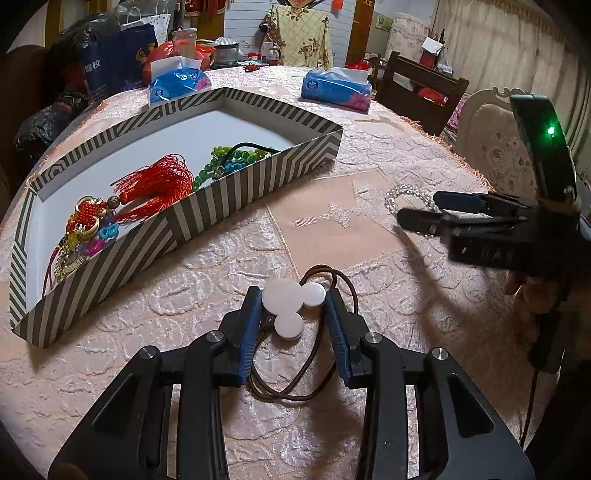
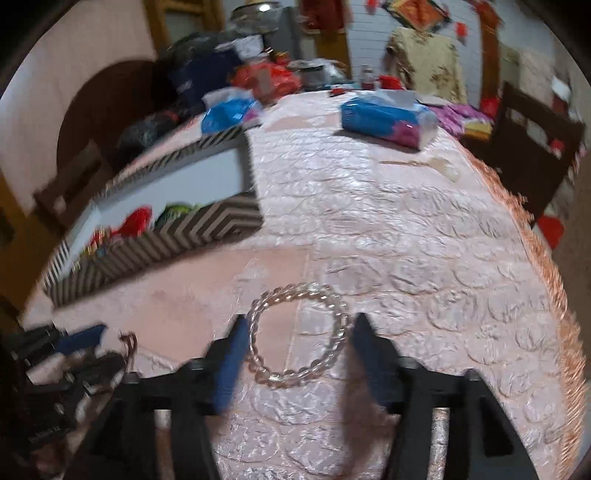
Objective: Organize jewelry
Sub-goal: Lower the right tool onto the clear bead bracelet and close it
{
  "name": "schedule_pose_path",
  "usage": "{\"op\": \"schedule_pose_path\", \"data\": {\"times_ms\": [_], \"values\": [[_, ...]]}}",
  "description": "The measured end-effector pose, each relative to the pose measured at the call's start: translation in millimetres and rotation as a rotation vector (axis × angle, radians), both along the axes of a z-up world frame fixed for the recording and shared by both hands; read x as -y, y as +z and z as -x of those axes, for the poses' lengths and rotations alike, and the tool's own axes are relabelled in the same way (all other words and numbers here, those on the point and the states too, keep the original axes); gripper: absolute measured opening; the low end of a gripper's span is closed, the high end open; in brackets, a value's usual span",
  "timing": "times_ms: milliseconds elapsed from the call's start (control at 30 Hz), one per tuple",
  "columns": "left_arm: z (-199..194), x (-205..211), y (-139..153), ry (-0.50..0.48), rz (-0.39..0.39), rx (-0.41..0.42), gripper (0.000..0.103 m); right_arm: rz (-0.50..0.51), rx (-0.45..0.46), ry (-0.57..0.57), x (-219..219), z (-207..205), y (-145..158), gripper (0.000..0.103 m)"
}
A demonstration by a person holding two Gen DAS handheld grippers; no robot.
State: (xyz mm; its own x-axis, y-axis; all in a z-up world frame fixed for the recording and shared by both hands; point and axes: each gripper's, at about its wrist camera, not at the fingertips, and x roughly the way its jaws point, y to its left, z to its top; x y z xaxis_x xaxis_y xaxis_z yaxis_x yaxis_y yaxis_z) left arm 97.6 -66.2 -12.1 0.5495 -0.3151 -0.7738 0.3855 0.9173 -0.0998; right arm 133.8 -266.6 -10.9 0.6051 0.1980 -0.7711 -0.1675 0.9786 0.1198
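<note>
Left hand-held gripper and right hand-held gripper, both wide, straddle the disc necklace and crystal bracelet, the 2 pieces outside the striped box.

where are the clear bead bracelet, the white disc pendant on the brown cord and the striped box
clear bead bracelet [image 2: 334,295]: right wrist view, far arc of beads.
white disc pendant on the brown cord [image 1: 281,294]: left wrist view, largest disc.
striped box [image 1: 236,199]: left wrist view, near outer wall.

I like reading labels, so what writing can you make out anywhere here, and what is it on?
"校": white character on the dark blue bag; the character before it is unclear.
Tissue packs: logos too small to read.
Red wall hangings: too blurred to read.
</note>
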Motion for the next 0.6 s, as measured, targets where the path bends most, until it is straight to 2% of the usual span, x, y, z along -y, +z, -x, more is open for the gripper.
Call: {"op": "schedule_pose_path", "data": {"times_ms": [100, 167, 200, 233, 300, 433, 567, 600], "values": [[0, 0, 0, 0.000, 0.000, 0.000, 0.034, 0.069, -0.009, 0.022, -11, -2, -2, 0.071], [0, 0, 0, 0.000, -0.002, 0.001, 0.034, 0.033, -0.016, 0.010, -6, -3, 0, 0.067], [0, 0, 0, 0.000, -0.002, 0.001, 0.034, -0.007, -0.016, -0.009, -1, -4, 2, 0.056], [1, 0, 0, 0.000, -0.003, 0.001, 0.034, -0.039, -0.015, -0.023, 5, -4, 3, 0.050], [0, 0, 0, 0.000, -0.002, 0.001, 0.034, -0.054, -0.019, -0.045, 10, -5, 2, 0.047], [0, 0, 0, 0.000, -0.001, 0.000, 0.034, 0.005, -0.013, -0.036, 3, -7, 1, 0.044], [0, 0, 0, 0.000, -0.002, 0.001, 0.034, -0.067, -0.016, -0.063, 13, -8, 1, 0.041], [0, 0, 0, 0.000, -0.002, 0.000, 0.034, -0.050, -0.015, -0.062, 13, -8, 1, 0.038]]}}
